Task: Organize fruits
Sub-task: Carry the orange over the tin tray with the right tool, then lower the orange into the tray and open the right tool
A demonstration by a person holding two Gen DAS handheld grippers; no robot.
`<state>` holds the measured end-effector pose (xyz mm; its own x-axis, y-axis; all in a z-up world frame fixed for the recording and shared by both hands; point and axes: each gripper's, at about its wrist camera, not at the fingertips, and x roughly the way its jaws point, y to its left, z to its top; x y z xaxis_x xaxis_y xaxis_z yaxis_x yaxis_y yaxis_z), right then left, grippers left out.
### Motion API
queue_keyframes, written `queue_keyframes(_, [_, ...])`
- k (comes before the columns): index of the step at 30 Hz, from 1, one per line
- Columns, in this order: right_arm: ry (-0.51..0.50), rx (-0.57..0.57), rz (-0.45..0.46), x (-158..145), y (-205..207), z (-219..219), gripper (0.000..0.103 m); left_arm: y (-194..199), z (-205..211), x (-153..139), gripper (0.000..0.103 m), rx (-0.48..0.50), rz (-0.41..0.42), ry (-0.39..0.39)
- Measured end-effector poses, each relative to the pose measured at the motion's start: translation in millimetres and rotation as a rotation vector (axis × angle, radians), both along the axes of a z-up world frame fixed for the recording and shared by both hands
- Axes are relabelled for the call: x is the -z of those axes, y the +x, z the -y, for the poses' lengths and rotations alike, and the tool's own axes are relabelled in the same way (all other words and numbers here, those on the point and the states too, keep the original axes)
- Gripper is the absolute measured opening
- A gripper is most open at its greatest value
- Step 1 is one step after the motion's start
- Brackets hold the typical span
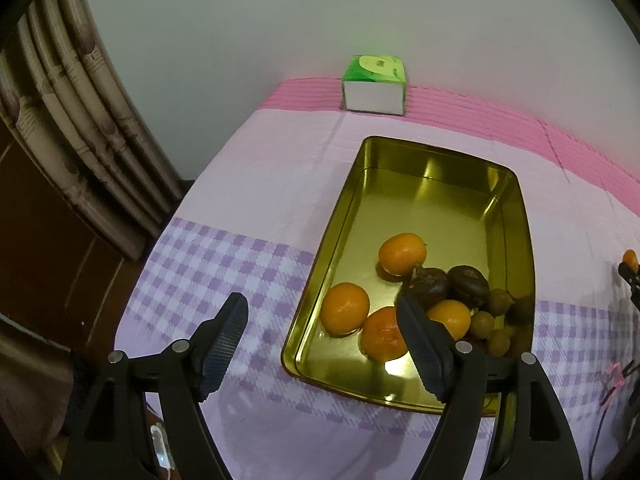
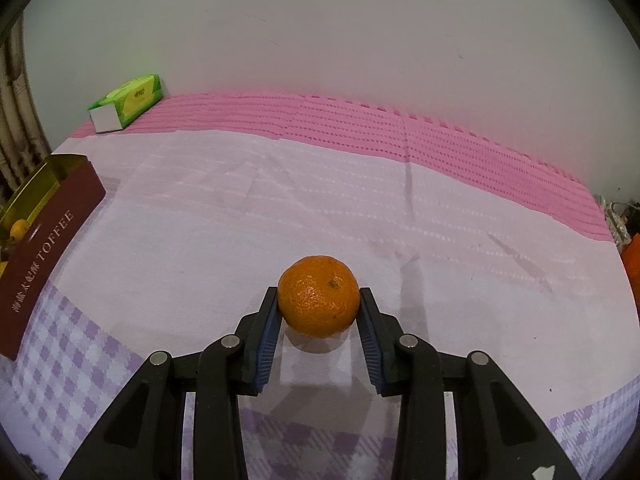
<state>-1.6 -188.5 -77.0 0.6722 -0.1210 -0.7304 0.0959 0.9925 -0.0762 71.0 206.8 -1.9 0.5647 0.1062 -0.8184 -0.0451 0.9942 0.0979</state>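
Note:
A gold tin (image 1: 432, 208) lies on the cloth, its near half holding several oranges (image 1: 402, 254), two dark purple-brown fruits (image 1: 468, 282) and several small olive-brown fruits (image 1: 482, 324). My left gripper (image 1: 320, 300) hangs open above the tin's near left corner, nothing between its fingers; its right finger (image 1: 420, 340) covers part of the fruit. My right gripper (image 2: 319, 292) is shut on a single orange (image 2: 319, 304), held by the fingertips low over the pale cloth. The tin's maroon wall (image 2: 40, 256), marked TOFFEE, shows at the left of the right wrist view.
A green tissue box (image 1: 374, 84) stands on the pink mat by the wall, also seen as the tissue box (image 2: 128, 102). Curtains (image 1: 72, 120) hang at the left. The purple-checked cloth edge (image 1: 180, 280) lies near me. Cables (image 1: 612, 384) lie at the far right.

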Motion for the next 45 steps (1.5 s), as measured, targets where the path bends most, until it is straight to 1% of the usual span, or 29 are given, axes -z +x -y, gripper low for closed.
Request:
queue_keyframes(10, [0.005,-0.057,0.005,-15,-7,-29,0.034,-1,-8,-2,0.077,-0.022,0.007,-0.022])
queue_keyframes(17, [0.022,-0.125,0.016,-31,-10,-61,0.034,-1,-11,-4,0.077,-0.033,0.017,-0.026])
queue_keyframes(24, [0.041,-0.232,0.036,-50,-9,-108,0.034,-2,-15,-7,0.079,-0.048,0.021,-0.033])
queue_keyframes(27, [0.059,-0.288,0.047,-59,-9,-132,0.034,-4,-20,-10,0.083,-0.066,0.032,-0.037])
queue_keyframes(32, [0.085,-0.380,0.056,-69,-4,-174,0.034,-5,-28,-15,0.085,-0.102,0.046,-0.043])
queue_keyframes(38, [0.092,-0.481,0.041,-68,1,-220,0.034,-7,-41,-20,0.085,-0.144,0.057,-0.053])
queue_keyframes(42, [0.081,-0.531,0.016,-59,4,-248,0.034,-7,-47,-20,0.085,-0.160,0.054,-0.058])
queue_keyframes(45, [0.076,-0.553,-0.008,-50,7,-260,0.034,-7,-50,-20,0.085,-0.168,0.051,-0.067])
